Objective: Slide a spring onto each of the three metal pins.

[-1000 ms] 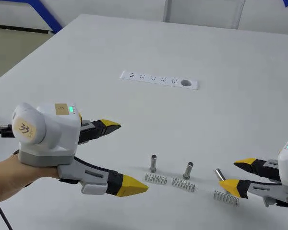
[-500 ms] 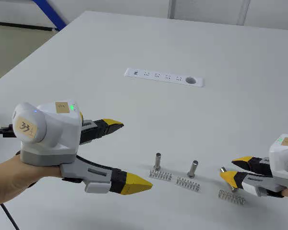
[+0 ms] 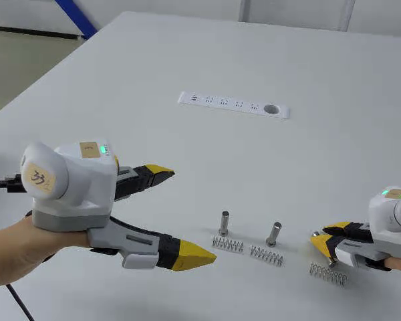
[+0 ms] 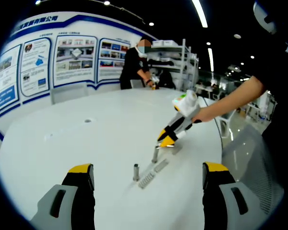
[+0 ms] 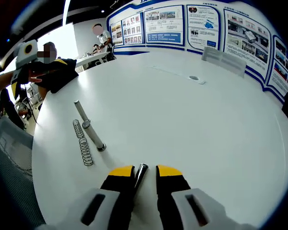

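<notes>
round sticker (image 3: 39,178) on left gripper (image 3: 190,214), "33"

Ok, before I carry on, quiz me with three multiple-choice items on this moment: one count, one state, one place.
1. How many springs lie on the table?
A) one B) two C) three
2. How do the left claw's jaws stand?
A) shut on a spring B) wide open, holding nothing C) shut, holding nothing
3. Where is the rightmost pin?
A) between the right claw's jaws B) inside the left claw C) threaded through a spring

1 C: three lie in a row in the head view.
2 B: a wide gap parts its yellow tips.
3 A: the right gripper view shows it between the tips.
</notes>
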The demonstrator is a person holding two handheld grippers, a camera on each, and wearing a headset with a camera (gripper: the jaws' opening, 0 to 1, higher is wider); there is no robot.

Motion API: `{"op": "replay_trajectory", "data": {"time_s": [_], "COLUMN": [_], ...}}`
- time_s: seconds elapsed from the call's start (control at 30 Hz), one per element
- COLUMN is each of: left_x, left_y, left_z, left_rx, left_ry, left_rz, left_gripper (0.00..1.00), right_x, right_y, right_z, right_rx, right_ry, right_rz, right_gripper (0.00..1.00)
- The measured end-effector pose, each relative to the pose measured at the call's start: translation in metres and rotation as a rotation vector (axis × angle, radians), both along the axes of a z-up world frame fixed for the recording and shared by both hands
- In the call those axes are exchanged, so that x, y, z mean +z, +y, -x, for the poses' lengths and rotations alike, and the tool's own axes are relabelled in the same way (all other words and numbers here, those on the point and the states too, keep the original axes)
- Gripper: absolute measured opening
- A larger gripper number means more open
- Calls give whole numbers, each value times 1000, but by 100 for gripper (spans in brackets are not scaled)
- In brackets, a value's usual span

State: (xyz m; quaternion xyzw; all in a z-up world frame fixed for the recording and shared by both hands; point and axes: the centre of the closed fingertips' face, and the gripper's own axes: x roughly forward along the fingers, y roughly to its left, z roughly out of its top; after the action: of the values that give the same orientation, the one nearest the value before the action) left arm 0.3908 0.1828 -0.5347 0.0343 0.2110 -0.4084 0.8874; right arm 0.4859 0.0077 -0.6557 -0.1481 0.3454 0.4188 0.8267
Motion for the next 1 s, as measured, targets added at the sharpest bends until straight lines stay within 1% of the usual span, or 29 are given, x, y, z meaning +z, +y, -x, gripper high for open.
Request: {"op": "replay_trajectory", "data": {"time_s": [0.2,0.27,0.37,0.47,0.57,0.63,0.67,0.73,0.8,0.83,0.9,1.0], "left_x": [0,1,0,1,6,7,7,8,9,9,9,11], "left_y": [0,0,1,0,0,1,1,2,2,2,3,2], "left_z": [0,0,0,0,-1,-1,-2,-2,-1,-1,-2,-1], "left_rx": [2,5,7,6,15,18,20,23,24,25,29,34], "left_ry": [2,1,2,-1,-9,-12,-14,-12,-11,-13,-15,-20], "left_rz": [2,9,6,6,27,29,29,35,43,45,46,54], "left_gripper": [95,95,95,95,95,95,95,94,94,94,94,94], "right_x": [-5,-6,-7,-8,-9,-9,-10,-9,-9,-10,-10,-10], "right_y": [3,2,2,1,2,2,1,1,1,1,2,4], "right_z": [2,1,1,3,5,5,4,3,3,3,4,5], "right_rx": [-10,-9,-18,-28,-37,-59,-104,-112,-108,-97,-92,-84], "right_ry": [21,16,18,12,5,20,48,63,67,61,54,48], "right_rz": [8,14,17,38,53,45,38,46,59,77,92,81], "right_gripper": [17,16,15,12,11,9,9,9,9,9,9,8]}}
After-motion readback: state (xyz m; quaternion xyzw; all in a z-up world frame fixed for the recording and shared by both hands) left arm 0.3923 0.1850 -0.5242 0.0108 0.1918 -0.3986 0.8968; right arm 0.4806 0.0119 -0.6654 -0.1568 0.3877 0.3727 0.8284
